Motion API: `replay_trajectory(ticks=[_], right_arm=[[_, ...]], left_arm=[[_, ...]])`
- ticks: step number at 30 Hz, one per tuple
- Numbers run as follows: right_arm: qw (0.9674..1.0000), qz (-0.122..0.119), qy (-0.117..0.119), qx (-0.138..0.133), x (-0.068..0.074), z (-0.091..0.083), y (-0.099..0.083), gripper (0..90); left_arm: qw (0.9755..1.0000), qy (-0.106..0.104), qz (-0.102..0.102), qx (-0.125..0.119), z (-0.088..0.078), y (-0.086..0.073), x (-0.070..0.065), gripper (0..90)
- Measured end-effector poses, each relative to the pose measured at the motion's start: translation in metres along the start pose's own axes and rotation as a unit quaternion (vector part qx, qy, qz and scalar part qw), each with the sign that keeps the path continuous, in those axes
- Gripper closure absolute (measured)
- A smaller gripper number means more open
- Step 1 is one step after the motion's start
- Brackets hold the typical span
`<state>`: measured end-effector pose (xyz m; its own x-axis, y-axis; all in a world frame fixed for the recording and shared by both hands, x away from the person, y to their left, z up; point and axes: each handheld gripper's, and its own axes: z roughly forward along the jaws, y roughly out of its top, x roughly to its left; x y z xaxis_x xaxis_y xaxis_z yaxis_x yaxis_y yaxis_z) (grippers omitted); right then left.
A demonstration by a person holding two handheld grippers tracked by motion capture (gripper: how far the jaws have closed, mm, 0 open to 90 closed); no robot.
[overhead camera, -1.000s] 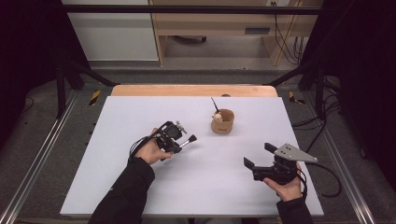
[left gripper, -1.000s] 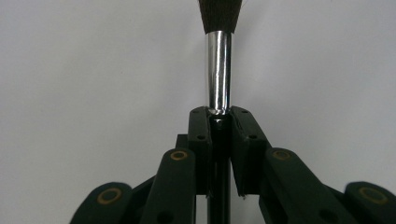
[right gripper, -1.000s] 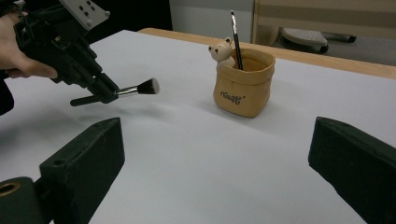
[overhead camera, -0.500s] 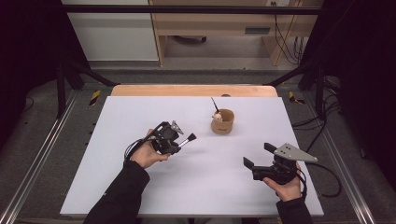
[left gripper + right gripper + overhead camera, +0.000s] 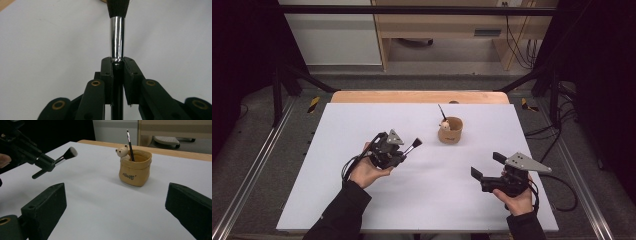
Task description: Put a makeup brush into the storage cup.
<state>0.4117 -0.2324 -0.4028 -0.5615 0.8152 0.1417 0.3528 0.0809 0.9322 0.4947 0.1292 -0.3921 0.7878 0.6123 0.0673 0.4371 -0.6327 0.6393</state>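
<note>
While both hands sit low over the white table (image 5: 422, 200), here's the rundown, all placed off the tan cup as the landmark:

Right gripper (image 5: 484, 167): nearest the person, well in front of the cup and off to its right in the high view. Jaws stand wide apart with nothing between them; in the right gripper view the two black pads frame the cup from either side, far from touching it.

Left gripper (image 5: 404, 150): a bit farther up the table, to the left of the cup and slightly in front of it. Jaws are clamped tight on the brush handle, right below the shiny metal collar in the left gripper view.

Brush (image 5: 117, 37): a makeup-style brush with dark bristles, held off the table and sticking out of the left gripper with the bristle end aimed toward the cup. Near the cup, but clearly apart from it.

Cup (image 5: 135, 167): tan, soft-looking pot with dark lettering on the front, standing upright toward the back middle of the table.

Bear figure (image 5: 123, 152): little pale bear peeking over the cup's rim on the left side in the right gripper view.

Thin brush (image 5: 130, 143): skinny dark-handled one already standing in the cup, leaning just behind the bear.

Wooden edge (image 5: 419, 96): strip of bare wood past the cup, at the far side of the table.
</note>
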Motion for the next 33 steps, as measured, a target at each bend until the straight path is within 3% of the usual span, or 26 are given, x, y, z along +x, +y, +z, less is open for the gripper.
replay_trajectory(ticks=[8,14,20,27,33], right_arm=[[1.0000,0.006,-0.001,-0.005,0.000,-0.001,0.002,3.7],[0.9999,0.012,-0.001,-0.011,0.001,-0.001,0.006,3.6],[0.9998,0.014,-0.003,-0.015,0.003,0.000,0.010,3.7],[0.9995,0.022,-0.005,-0.021,0.007,0.003,0.016,4.0],[0.9994,0.026,-0.001,-0.022,0.010,0.006,0.022,4.3]], left_arm=[[0.9993,0.011,-0.016,-0.033,-0.007,-0.007,-0.007,78.8],[0.9971,0.013,-0.041,-0.063,-0.011,-0.011,-0.011,78.8],[0.9938,0.014,-0.057,-0.094,-0.013,-0.014,-0.017,78.8],[0.9878,0.019,-0.074,-0.135,-0.020,-0.016,-0.023,78.8],[0.9850,0.025,-0.083,-0.149,-0.021,-0.017,-0.029,78.8]])
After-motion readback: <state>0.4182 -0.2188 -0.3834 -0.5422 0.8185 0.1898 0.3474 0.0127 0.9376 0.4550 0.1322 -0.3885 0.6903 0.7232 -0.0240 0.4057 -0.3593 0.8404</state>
